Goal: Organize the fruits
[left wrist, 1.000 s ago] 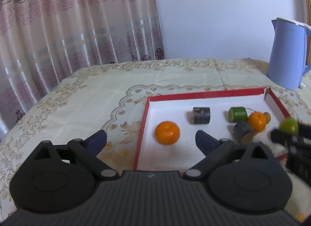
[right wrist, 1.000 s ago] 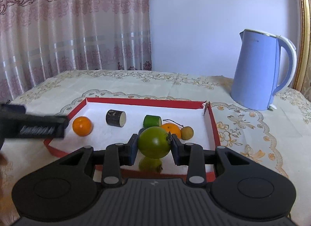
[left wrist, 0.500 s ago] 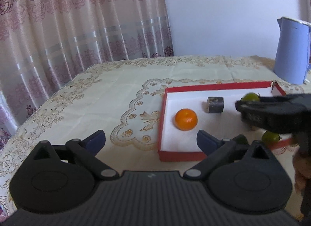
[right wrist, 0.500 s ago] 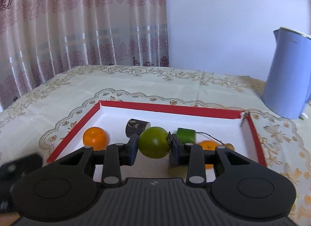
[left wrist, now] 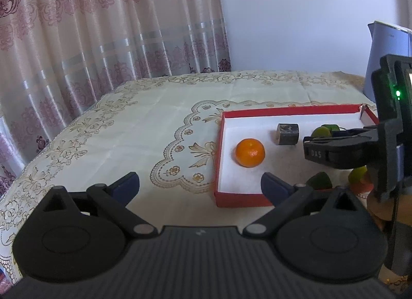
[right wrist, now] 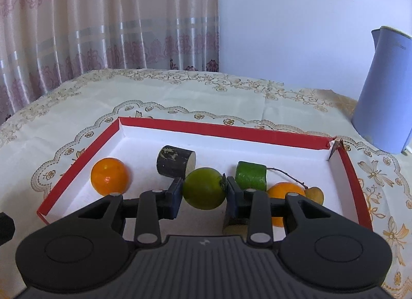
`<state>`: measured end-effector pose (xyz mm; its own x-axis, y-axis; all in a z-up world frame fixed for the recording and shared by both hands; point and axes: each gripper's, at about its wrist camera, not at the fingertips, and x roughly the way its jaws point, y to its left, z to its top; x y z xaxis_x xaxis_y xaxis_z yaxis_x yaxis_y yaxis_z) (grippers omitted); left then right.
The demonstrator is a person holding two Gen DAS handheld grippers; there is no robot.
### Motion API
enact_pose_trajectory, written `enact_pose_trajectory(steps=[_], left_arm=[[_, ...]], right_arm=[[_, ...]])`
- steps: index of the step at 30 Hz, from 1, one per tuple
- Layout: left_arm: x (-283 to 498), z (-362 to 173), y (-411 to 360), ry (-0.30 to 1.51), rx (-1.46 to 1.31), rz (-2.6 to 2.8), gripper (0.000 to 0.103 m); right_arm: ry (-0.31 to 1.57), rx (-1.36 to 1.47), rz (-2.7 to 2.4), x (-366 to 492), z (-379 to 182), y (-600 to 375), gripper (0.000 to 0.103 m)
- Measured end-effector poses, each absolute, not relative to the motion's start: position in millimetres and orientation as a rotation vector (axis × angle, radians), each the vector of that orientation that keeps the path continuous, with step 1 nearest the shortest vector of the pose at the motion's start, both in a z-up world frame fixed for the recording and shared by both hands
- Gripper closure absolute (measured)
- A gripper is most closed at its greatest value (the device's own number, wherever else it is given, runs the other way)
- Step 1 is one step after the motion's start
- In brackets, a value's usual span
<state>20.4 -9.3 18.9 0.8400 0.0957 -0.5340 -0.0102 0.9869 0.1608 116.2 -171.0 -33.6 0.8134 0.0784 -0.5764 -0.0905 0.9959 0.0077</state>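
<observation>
Since a second ago the right gripper (right wrist: 204, 192) has carried the green fruit (right wrist: 204, 187) forward, from the near edge of the red tray (right wrist: 221, 129) to a spot over its white floor, while the left gripper (left wrist: 200, 183) has drawn back toward the left side of the worktop (left wrist: 144, 129). The right gripper's two pads clamp the green fruit at its sides; the fruit sits squarely between them and seems to hang above the tray floor rather than rest on it. Just behind it to the left lies the dark cylinder (right wrist: 175, 161), behind to the right the green cylinder (right wrist: 251, 176), and further right an orange (right wrist: 284, 189) with a small yellowish fruit (right wrist: 316, 194) beside it. Another orange (right wrist: 110, 176) lies apart at the tray's left end. A blue kettle (right wrist: 383, 93) stands well beyond the tray's right corner.

The step looks like setting the fruit down. It would go best lowered into the bare patch between the left orange and the dark cylinder, until it touches the floor, with the pads parting only then, since a round fruit dropped from height is likely to roll into its neighbours.

The left gripper is spread wide and holds nothing, hovering outside the tray's left wall.
</observation>
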Motion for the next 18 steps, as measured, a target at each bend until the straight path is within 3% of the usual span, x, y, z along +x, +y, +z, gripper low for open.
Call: enact_pose_trajectory(steps=[3, 7, 18], left_arm=[[18, 20, -11, 0.561, 0.164, 0.048, 0.003], [17, 22, -14, 0.561, 0.156, 0.040, 0.002], [6, 31, -29, 0.543, 0.149, -0.006, 0.000]], right_arm=[[0.617, -0.009, 0.087, 111, -29, -171, 0.068], [0.586, 0.004, 0.092, 101, -18, -174, 0.058], [0.543, 0.002, 0.045, 41, 2, -199, 0.057]])
